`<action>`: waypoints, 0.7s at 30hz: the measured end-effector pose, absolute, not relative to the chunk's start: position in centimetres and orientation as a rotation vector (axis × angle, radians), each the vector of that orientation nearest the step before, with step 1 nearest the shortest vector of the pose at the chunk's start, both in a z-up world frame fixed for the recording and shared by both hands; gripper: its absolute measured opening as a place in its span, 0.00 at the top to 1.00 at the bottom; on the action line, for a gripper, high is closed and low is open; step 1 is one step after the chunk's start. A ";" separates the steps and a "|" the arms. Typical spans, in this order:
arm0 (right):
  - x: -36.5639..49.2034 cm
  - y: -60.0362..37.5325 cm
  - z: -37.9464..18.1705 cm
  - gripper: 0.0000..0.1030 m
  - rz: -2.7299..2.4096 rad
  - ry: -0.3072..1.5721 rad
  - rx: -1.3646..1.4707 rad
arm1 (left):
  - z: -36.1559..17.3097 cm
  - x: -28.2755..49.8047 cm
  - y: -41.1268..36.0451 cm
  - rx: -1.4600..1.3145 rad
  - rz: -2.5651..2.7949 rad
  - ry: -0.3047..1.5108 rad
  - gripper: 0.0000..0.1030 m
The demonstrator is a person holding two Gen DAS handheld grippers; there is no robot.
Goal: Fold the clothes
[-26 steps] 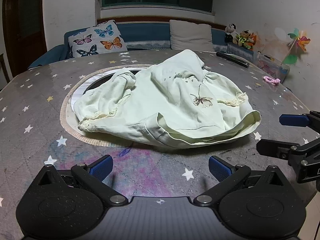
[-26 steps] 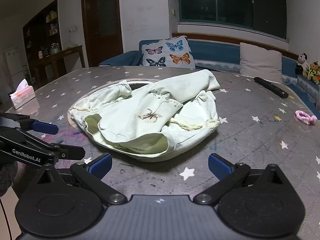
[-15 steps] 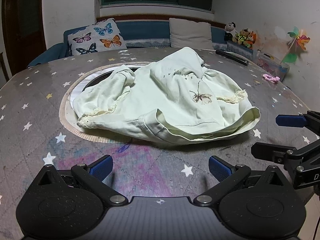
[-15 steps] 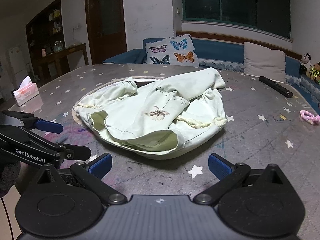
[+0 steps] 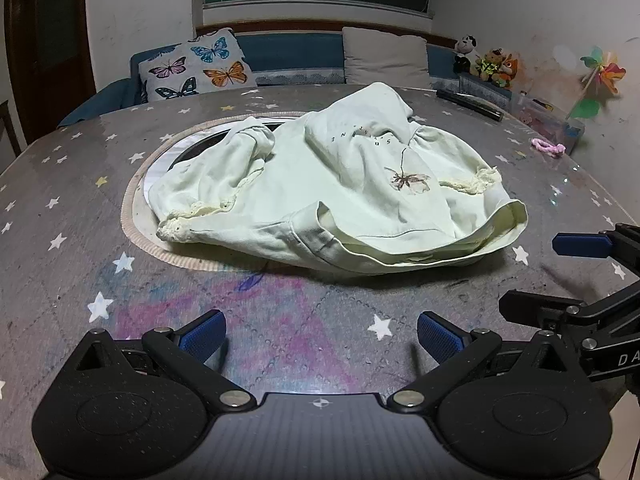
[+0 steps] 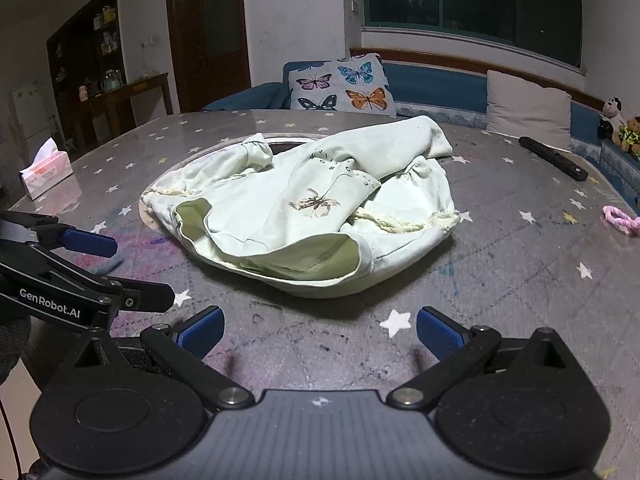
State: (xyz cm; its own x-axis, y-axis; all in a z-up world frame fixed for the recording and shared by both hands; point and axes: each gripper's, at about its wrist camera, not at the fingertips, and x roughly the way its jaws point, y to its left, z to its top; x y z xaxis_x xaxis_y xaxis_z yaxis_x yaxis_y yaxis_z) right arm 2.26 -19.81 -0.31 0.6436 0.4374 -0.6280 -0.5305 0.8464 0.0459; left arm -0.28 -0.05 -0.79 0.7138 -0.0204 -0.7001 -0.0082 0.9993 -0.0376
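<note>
Plainly, the pale green garment lies in a crumpled heap at the middle of the star-patterned tabletop, partly over a round inset ring in the surface; a butterfly print and a line of small letters face up, a lace-trimmed sleeve end trails toward the left in the left wrist view, and the wide hem gapes open along the near edge, showing the greener inner side in the right wrist view; nothing is folded yet, so I judge the task to be at its very start, in the approach before a first grasp. Both pairs of tongs hover near the heap's front edge without touching it; the left tongs stand wide apart with only bare tabletop between the blue pads, and the right tongs are likewise spread with nothing between them; each shows at the edge of the other's view, the two set side by side. The next move, as I read it, calls for spreading the garment flat; each pair of tongs would need to reach the hem or a sleeve end, pinch a single layer, and draw outward. Further out lie a black remote, a pink hair tie and a tissue box, all well apart from the garment.
</note>
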 end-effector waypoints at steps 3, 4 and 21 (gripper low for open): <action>2.2 -19.9 -0.2 0.00 0.554 0.673 -0.146 | -0.8 -0.3 -0.1 -0.039 -0.010 0.776 0.00; 2.2 -19.9 -0.2 0.00 0.554 0.673 -0.146 | -0.8 -0.3 -0.1 -0.037 -0.010 0.776 0.00; 2.1 -19.6 -0.2 0.00 0.569 0.672 -0.148 | -0.7 -0.5 -0.6 -0.025 -0.017 0.782 0.00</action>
State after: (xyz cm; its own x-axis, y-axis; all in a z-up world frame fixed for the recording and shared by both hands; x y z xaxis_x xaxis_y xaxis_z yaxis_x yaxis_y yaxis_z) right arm 2.14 -19.61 -0.16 0.6378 0.4497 -0.6253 -0.5427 0.8385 0.0494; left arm -0.53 -0.64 -0.68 0.7094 -0.0249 -0.7044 0.0063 0.9996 -0.0290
